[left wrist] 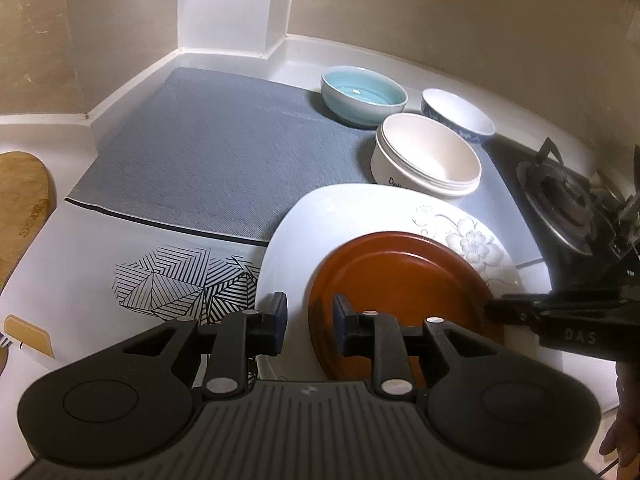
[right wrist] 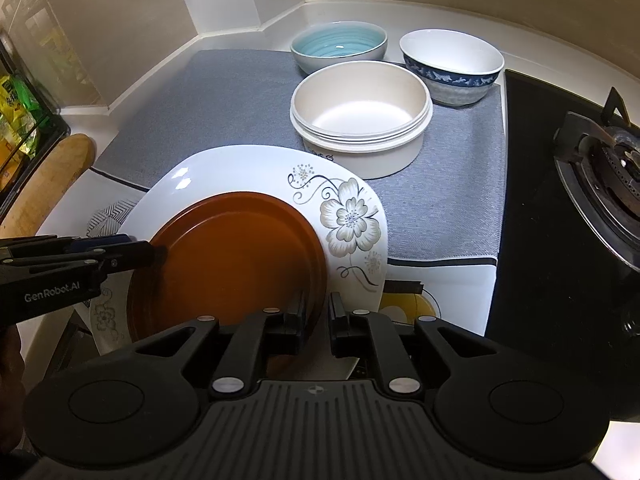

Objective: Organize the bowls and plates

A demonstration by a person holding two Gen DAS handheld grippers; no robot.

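A brown plate (left wrist: 400, 292) (right wrist: 236, 264) lies on a white flowered plate (left wrist: 320, 224) (right wrist: 248, 168) on the mat. Both grippers straddle the brown plate's rim. My left gripper (left wrist: 310, 320) is at its left edge, fingers slightly apart around the rim; it shows from the side in the right wrist view (right wrist: 144, 254). My right gripper (right wrist: 318, 320) is narrowly closed on the near right rim; it shows in the left wrist view (left wrist: 496, 312). Behind stand a cream bowl (left wrist: 428, 156) (right wrist: 360, 116), a teal bowl (left wrist: 362, 94) (right wrist: 338, 46) and a blue-patterned bowl (left wrist: 458, 114) (right wrist: 452, 66).
A grey mat (left wrist: 208, 160) (right wrist: 224, 96) covers the counter to the corner wall. A gas stove burner (left wrist: 568, 204) (right wrist: 608, 176) is at the right. A wooden board (left wrist: 20, 208) (right wrist: 52, 176) lies at the left.
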